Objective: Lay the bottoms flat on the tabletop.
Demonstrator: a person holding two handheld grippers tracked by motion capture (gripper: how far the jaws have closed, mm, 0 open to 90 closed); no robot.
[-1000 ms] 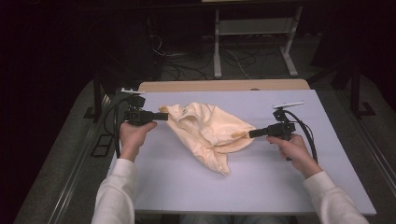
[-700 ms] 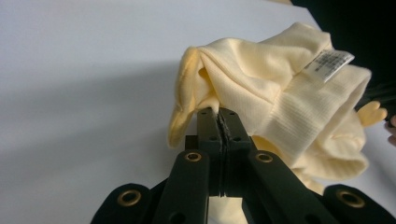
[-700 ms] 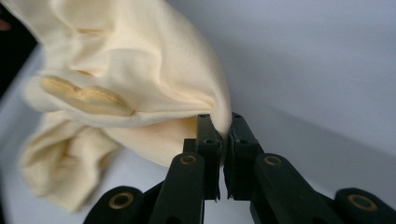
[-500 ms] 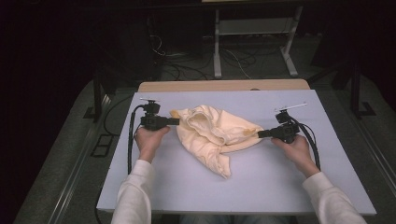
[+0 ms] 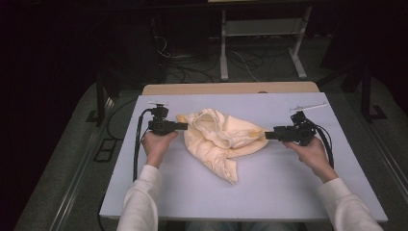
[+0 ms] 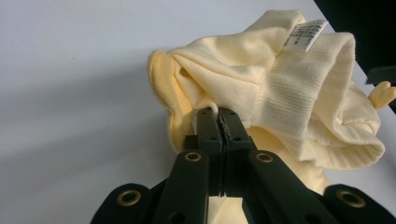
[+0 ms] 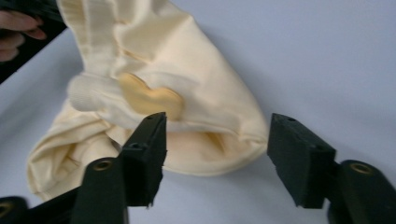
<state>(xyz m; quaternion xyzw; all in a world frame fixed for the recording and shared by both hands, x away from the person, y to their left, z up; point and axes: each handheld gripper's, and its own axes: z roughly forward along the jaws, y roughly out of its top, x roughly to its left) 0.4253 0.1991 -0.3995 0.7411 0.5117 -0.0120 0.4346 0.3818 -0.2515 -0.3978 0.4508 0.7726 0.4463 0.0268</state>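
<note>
A pale yellow garment [image 5: 216, 139] lies bunched in the middle of the lavender table [image 5: 269, 192]. My left gripper [image 5: 185, 126] is shut on its left edge. In the left gripper view the jaws [image 6: 219, 114] pinch a fold of cloth just below a ribbed cuff [image 6: 299, 88] with a white label [image 6: 306, 35]. My right gripper [image 5: 267, 135] is at the garment's right end. In the right gripper view it [image 7: 217, 126] stands open, and the rounded hem [image 7: 210, 163] lies between the jaws, below a darker yellow heart patch [image 7: 149, 99].
A wooden board [image 5: 231, 88] runs along the table's far edge, and a thin white strip [image 5: 308, 106] lies at the far right. Cables and a white stand's legs [image 5: 260, 48] are on the floor beyond. A hand [image 7: 18, 28] shows past the garment.
My left gripper has moved right and a little nearer with the cloth in it. The garment has bunched up and sunk onto the table. My right gripper has shifted slightly right.
</note>
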